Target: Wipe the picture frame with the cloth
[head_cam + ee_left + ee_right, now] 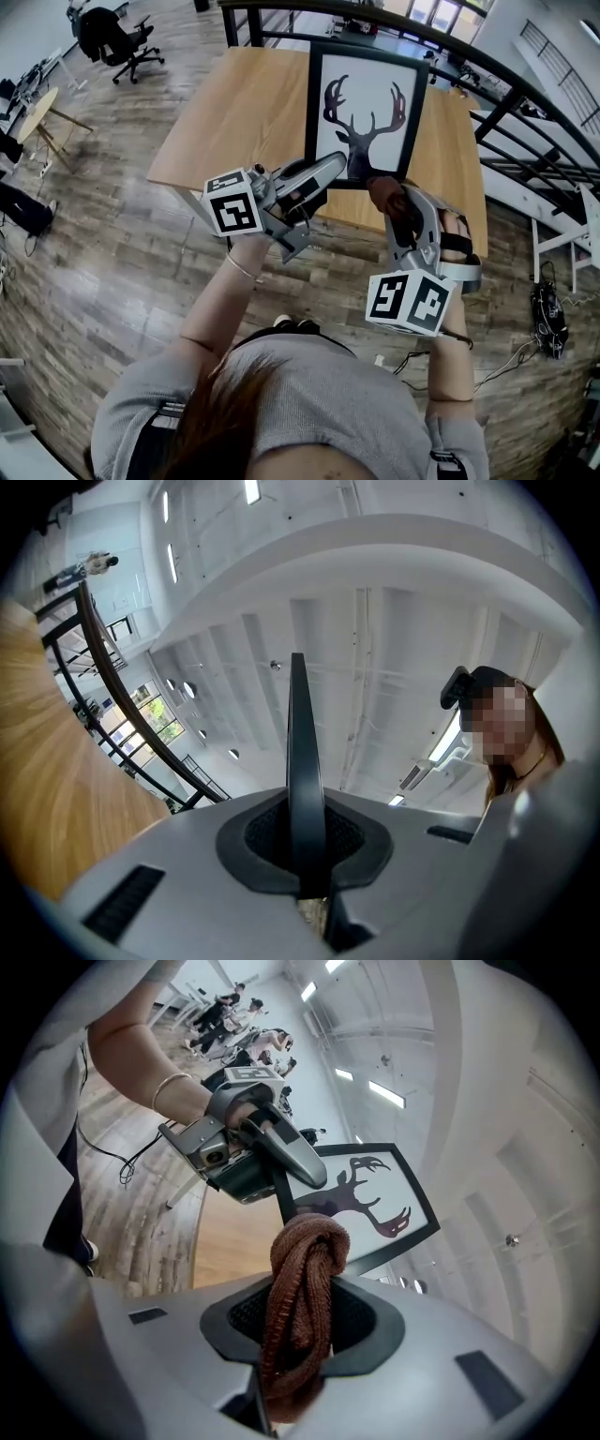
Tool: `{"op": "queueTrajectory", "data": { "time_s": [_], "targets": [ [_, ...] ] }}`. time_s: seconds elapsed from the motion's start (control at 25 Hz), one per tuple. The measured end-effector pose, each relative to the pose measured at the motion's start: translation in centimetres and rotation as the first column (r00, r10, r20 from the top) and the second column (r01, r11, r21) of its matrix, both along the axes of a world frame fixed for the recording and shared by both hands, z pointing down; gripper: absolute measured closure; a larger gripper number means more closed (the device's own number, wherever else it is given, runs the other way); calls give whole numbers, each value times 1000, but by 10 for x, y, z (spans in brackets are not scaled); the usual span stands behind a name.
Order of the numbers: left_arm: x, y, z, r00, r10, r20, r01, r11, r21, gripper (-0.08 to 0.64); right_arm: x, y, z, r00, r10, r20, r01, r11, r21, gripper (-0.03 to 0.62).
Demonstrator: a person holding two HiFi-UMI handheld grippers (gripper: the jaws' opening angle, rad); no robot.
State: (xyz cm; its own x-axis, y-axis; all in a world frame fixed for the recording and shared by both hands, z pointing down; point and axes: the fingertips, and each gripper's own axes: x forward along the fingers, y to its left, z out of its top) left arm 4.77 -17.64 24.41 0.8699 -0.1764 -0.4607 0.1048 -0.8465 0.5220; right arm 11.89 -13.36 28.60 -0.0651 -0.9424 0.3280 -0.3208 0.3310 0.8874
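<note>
Currently held: picture frame (366, 103), upright over the wooden surface (234, 103), upper centre of the head view.
Left tool (339, 169): clamped on the frame's lower edge.
Right tool (394, 202): pinching a bunched brown cloth (300, 1307), near the frame's lower right corner.
Step advice: press the cloth flat on the frame's face, stroke evenly, and hold the left grip firm.
View difference: left gripper view shows only the frame's thin edge, while right gripper view shows the deer print (366, 1206).

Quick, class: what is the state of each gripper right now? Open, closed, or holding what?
Left gripper: closed on the edge of the frame.
Right gripper: closed on the cloth.
</note>
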Motion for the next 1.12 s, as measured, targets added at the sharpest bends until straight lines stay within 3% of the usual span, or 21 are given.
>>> {"op": "queueTrajectory", "data": {
  "time_s": [0.16, 0.24, 0.28, 0.36, 0.44, 0.52, 0.6, 0.8, 1.0, 1.12],
  "targets": [
    [2, -3, 5, 1000, -5, 10, 6, 1000, -8, 545, -3, 5, 17, 1000, -8, 6, 8, 999, -47, 459],
    [2, -6, 8, 1000, -7, 10, 7, 1000, -19, 545, -6, 11, 24, 996, -30, 84, 37, 995, -89, 460],
    [2, -8, 12, 1000, -7, 11, 8, 1000, -28, 545, -7, 14, 25, 985, -39, 166, 58, 992, -109, 460],
    [4, -15, 26, 1000, -3, 19, 4, 998, -68, 545, -8, 21, 20, 925, -42, 377, 99, 986, -132, 459],
    [6, -18, 52, 999, 10, 33, -5, 991, -137, 545, -5, 27, 11, 828, -28, 561, 117, 986, -123, 459],
    [5, -17, 80, 999, 21, 46, -11, 978, -211, 545, -1, 28, 2, 730, -20, 683, 100, 992, -78, 459],
    [2, -16, 103, 999, 28, 45, -15, 963, -270, 545, 5, 23, -3, 661, -20, 750, 63, 998, -30, 459],
    [5, -15, 149, 997, 50, 56, -25, 928, -372, 545, 23, 8, 10, 550, 7, 835, -42, 999, 19, 459],
    [1, -19, 211, 992, 87, 96, -31, 879, -475, 545, 26, -8, 44, 458, 64, 886, -85, 996, -28, 459],
    [-6, -24, 244, 989, 102, 111, -27, 844, -535, 545, 17, -21, 68, 449, 102, 888, -77, 994, -76, 459]
  ]
}}
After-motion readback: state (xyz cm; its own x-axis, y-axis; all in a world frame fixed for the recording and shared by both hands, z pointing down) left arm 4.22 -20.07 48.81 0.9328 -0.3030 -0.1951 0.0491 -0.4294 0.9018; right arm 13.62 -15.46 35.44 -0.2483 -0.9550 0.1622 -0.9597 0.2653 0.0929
